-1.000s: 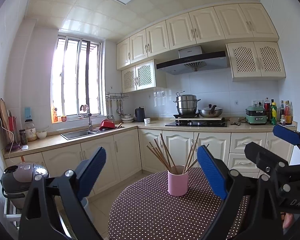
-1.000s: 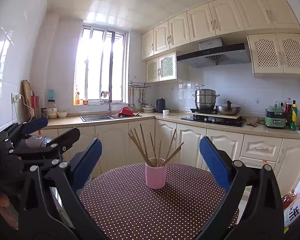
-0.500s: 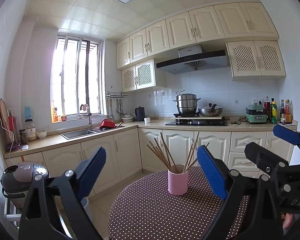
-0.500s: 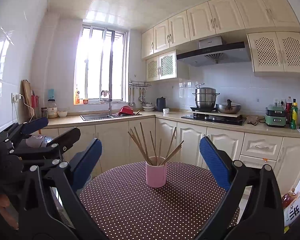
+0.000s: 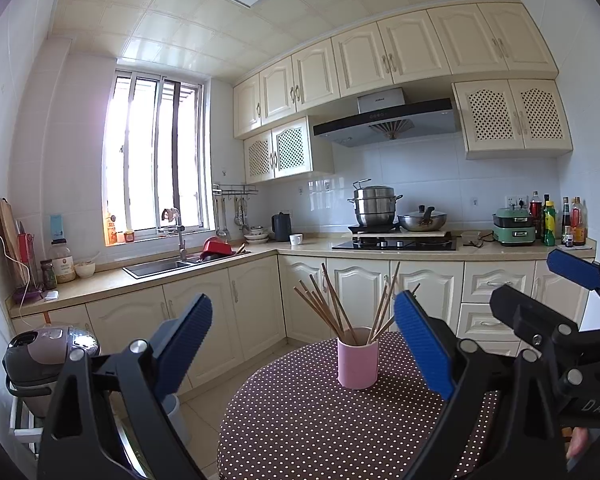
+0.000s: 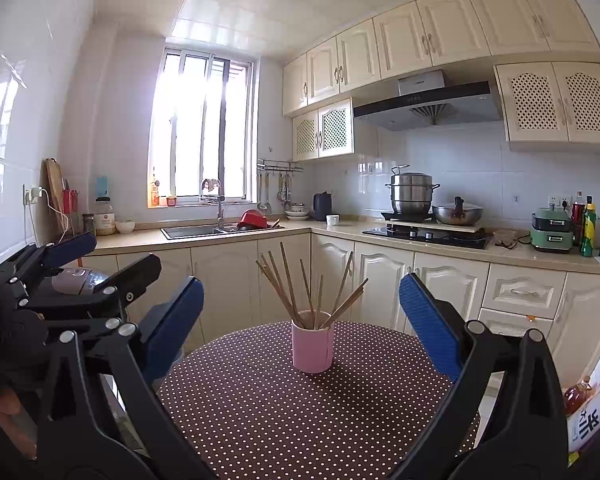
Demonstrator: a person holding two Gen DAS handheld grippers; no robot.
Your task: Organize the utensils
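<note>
Letters "DAS" printed in white on right gripper (image 5: 572, 280) body, at 4 o'clock; remainder cut off.

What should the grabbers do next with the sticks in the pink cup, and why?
Probably move the right gripper forward toward the chopsticks in the pink cup. Both sets of jaws are open and empty, short of the cup, and the sticks splay apart, untidy.

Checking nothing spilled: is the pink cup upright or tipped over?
Upright: the pink cup stands on its base on the dotted table, chopsticks fanning out of its open top.
</note>
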